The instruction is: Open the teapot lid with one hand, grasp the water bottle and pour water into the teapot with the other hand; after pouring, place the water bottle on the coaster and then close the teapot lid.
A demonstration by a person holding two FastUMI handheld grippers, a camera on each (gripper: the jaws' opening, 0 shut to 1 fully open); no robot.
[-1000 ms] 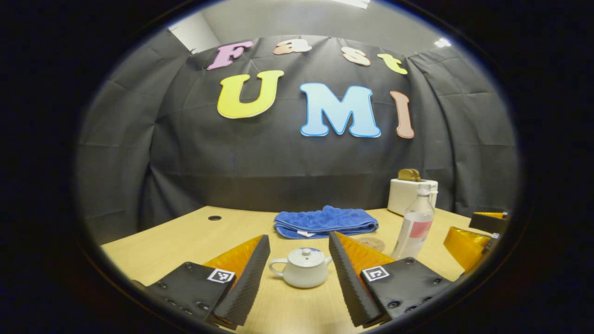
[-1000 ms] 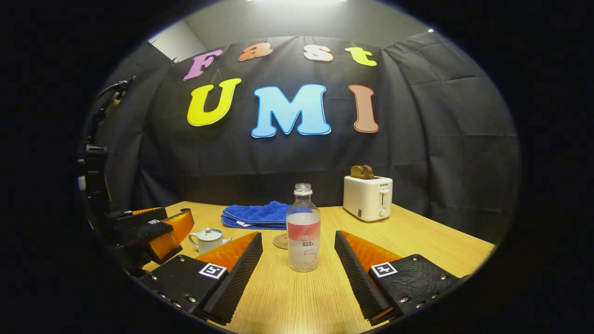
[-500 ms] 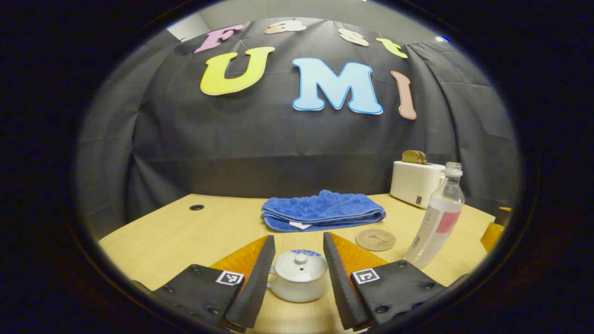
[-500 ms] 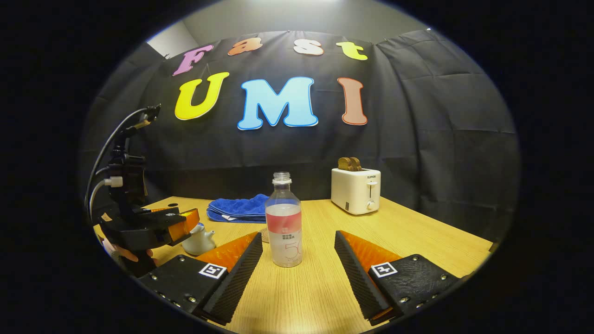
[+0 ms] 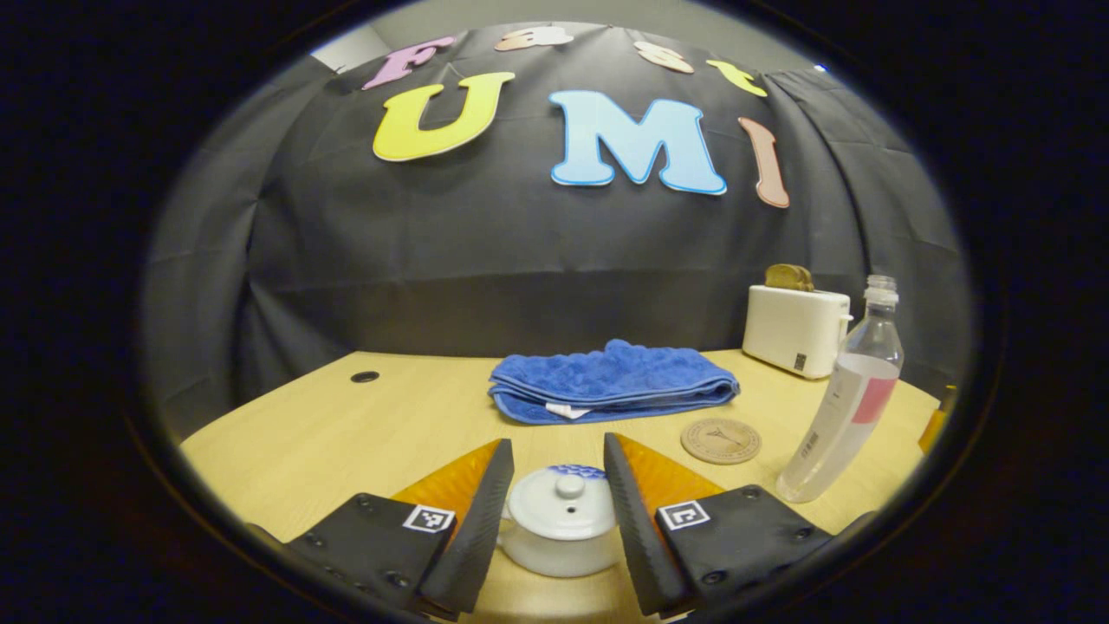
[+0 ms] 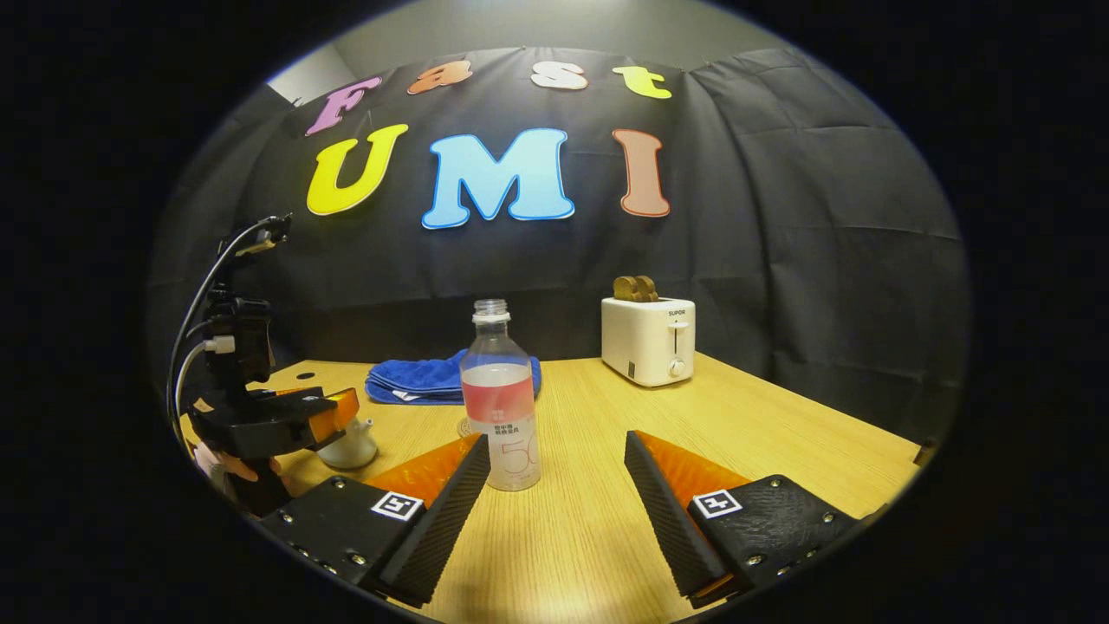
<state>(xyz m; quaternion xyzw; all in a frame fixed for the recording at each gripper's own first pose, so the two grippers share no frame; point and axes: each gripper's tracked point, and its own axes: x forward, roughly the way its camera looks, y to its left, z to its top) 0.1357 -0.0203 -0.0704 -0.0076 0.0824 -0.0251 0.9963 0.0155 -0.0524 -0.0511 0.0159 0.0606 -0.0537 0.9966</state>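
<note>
— Between the spread fingers of the left gripper (image 5: 559,529), the teapot (image 5: 559,536) is sitting, lid (image 5: 561,504) on. Best pinching that knob squarely.

— Right gripper (image 6: 554,511) is gaping too; the water bottle (image 6: 501,399) is standing near its left finger, needing centring.

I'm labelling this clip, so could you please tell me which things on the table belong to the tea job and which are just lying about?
Part of the job:
teapot with its lid on
water bottle, uncapped, standing
coaster, nothing on it

Just lying about:
blue towel, folded
toaster holding bread
</note>
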